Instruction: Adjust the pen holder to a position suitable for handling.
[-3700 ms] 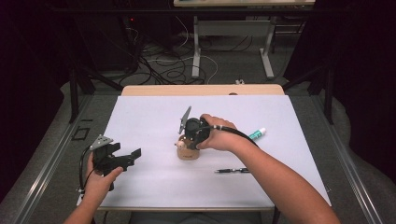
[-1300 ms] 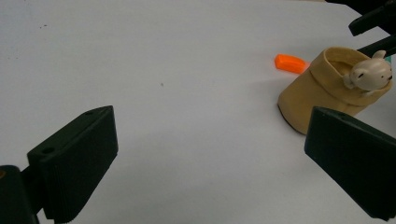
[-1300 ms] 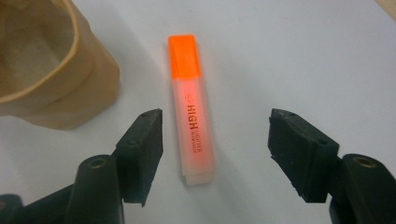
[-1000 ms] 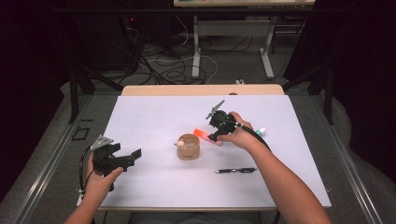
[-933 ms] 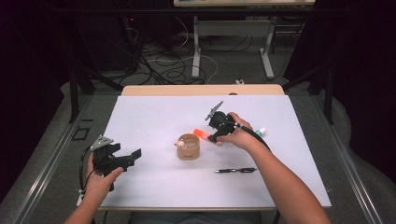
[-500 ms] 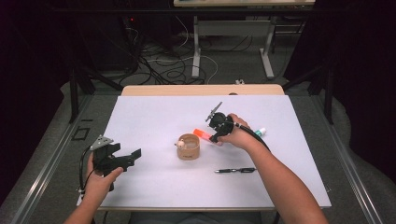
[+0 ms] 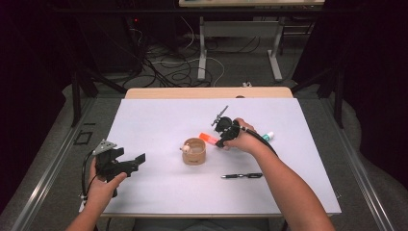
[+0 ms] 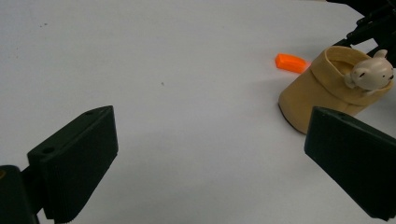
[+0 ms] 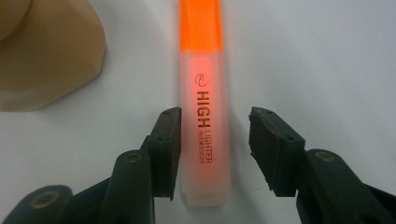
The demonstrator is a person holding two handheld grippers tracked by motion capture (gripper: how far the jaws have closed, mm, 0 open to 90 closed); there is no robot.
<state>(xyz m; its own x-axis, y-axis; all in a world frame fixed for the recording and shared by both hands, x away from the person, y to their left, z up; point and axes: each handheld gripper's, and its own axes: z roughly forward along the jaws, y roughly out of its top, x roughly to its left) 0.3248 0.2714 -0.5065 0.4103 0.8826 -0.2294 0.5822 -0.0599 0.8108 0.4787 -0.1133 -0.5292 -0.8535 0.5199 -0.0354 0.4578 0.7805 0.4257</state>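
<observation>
While closing, right gripper [image 9: 215, 140] jaws straddle highlighter [image 9: 201, 102] on bench [image 7: 159, 120], not yet clamped | left gripper [image 8: 210, 158] jaws wide apart, empty

High view: highlighter [image 7: 208, 137] mostly hidden behind right tongs [image 7: 222, 136] & hand; just its orange end shows. Can't tell there if the pads touch it. Pen [image 7: 242, 175] too small for any detail. White-and-teal thing [image 7: 268, 136] beside the wrist is half covered by the forearm; can't say what it is. Figure [image 7: 185, 149] in the cup [image 7: 193, 152] too small to make out.

Right gripper view: highlighter's orange end cut off at top edge, cup cut off at left and blurred. Small print under the big lettering unreadable.

Left gripper view: left tongs [image 8: 210, 158] cut off at bottom edge, cup partly behind one jaw.
</observation>
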